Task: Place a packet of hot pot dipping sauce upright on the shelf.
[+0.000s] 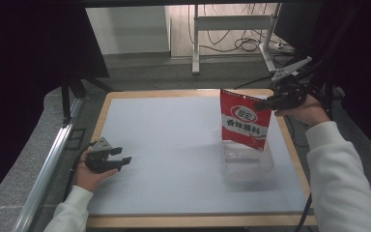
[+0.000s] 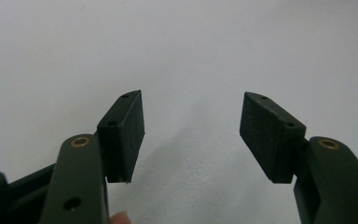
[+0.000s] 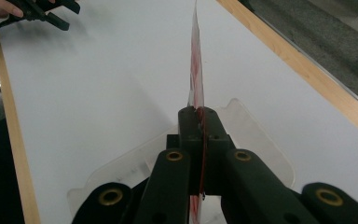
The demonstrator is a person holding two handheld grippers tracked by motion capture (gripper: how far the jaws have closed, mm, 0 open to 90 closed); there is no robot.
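High view: the right gripper (image 1: pixel 263 104) is clamped on the upper right edge of the red packet (image 1: pixel 244 121), which hangs upright. The packet's lower edge sits inside the top of the clear plastic container (image 1: pixel 247 164), which stands on the white table (image 1: pixel 174 145) directly below the packet. The left gripper (image 1: pixel 121 162) rests on the table well to the left of the container, held in the left hand (image 1: pixel 89 176), jaws spread and empty.

Left gripper view: the two black pads (image 2: pixel 126 135) stand wide apart with nothing between them. Bare white table surface (image 2: pixel 191 56) lies beyond them.

Right gripper view: the right gripper (image 3: pixel 200 122) has both jaws pressed together on the packet (image 3: pixel 196 70), seen edge-on as a thin red and white sheet rising from the jaws. The clear container (image 3: pixel 256 140) lies beneath and around the jaws. The left gripper (image 3: pixel 51 14) is well beyond the container, near the wooden table edge (image 3: pixel 9 116).
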